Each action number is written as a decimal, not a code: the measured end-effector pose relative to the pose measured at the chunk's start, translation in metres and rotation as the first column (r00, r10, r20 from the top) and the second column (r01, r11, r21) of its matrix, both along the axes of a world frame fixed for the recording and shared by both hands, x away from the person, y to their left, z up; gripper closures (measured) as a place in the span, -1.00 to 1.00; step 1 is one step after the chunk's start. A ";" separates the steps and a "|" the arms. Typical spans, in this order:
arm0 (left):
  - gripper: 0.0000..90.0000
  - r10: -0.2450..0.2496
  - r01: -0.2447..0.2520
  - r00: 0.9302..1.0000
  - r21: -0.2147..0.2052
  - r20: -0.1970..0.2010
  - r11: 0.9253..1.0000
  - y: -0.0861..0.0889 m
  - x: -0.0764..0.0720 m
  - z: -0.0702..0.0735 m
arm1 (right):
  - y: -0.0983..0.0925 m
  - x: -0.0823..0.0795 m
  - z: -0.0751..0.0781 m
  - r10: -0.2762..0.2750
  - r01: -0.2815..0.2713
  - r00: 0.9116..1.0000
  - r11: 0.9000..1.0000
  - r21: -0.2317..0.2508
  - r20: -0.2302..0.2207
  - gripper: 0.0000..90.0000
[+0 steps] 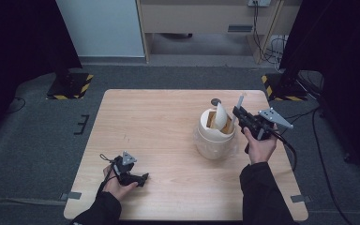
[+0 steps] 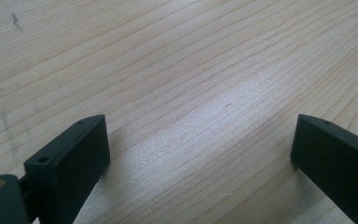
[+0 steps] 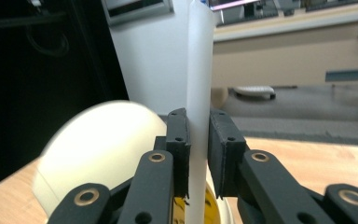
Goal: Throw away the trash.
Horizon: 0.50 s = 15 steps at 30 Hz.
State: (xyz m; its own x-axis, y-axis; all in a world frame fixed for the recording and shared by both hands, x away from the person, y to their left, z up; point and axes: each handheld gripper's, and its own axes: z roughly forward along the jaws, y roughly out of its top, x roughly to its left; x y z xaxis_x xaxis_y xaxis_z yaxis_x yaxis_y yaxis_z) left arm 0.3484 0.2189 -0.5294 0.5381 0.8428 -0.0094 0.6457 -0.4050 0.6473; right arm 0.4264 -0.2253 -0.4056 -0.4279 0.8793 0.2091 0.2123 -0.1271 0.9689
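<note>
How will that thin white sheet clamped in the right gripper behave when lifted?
The thin white sheet is probably light and bendy. It stands upright between the right gripper pads, so it is somewhat stiff, and might slip if the grip loosens.

White strip (image 3: 199,93): thin, pale, semi-translucent piece, long and narrow, standing upright; seen in the high view just right of the bin, its top end rising above the bin's rim.

Small bin (image 1: 215,133): cream-white, rounded body with a swing lid (image 1: 221,116) tilted up (tan interior visible beneath); stands upright on the right half of the table, inside a clear wrapping.
</note>
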 end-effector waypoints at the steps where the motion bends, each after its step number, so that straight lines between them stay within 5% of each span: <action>1: -0.91 0.000 0.000 1.000 0.000 0.000 1.000 0.000 0.000 0.000 | 0.000 0.000 0.000 0.000 0.000 1.000 1.000 0.000 0.000 0.75; 6: -0.91 0.000 0.000 1.000 0.000 0.001 1.000 0.000 0.000 0.000 | -0.002 -0.001 -0.007 0.003 -0.004 0.999 1.000 -0.014 -0.046 0.65; 11: -0.91 -0.001 0.001 1.000 -0.002 0.003 1.000 0.000 0.000 0.000 | -0.004 -0.003 -0.008 0.015 -0.016 0.997 1.000 -0.020 -0.071 0.28; 12: -0.91 -0.002 0.002 1.000 -0.002 0.004 1.000 0.000 0.000 0.000 | -0.008 -0.005 -0.009 0.020 -0.023 0.996 0.999 -0.033 -0.083 -0.11; 13: -0.91 -0.002 0.002 1.000 -0.002 0.004 1.000 0.000 0.000 0.000 | -0.008 -0.005 -0.009 0.020 -0.023 0.996 0.999 -0.033 -0.083 -0.11; 14: -0.91 -0.003 0.003 1.000 -0.003 0.005 1.000 0.001 0.000 0.000 | -0.014 -0.008 -0.010 0.012 -0.018 0.995 0.998 -0.062 -0.094 -0.38; 15: -0.91 -0.003 0.003 1.000 -0.003 0.005 1.000 0.001 0.000 0.000 | -0.016 -0.009 -0.011 0.010 -0.017 0.995 0.997 -0.072 -0.099 -0.43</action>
State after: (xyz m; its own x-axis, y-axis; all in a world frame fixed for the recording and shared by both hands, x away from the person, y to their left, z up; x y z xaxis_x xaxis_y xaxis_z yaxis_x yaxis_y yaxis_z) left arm 0.3480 0.2195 -0.5298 0.5410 0.8410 -0.0095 0.6413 -0.4053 0.6515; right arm 0.4169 -0.2412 -0.4167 -0.4203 0.8880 0.1868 0.3080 -0.0541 0.9499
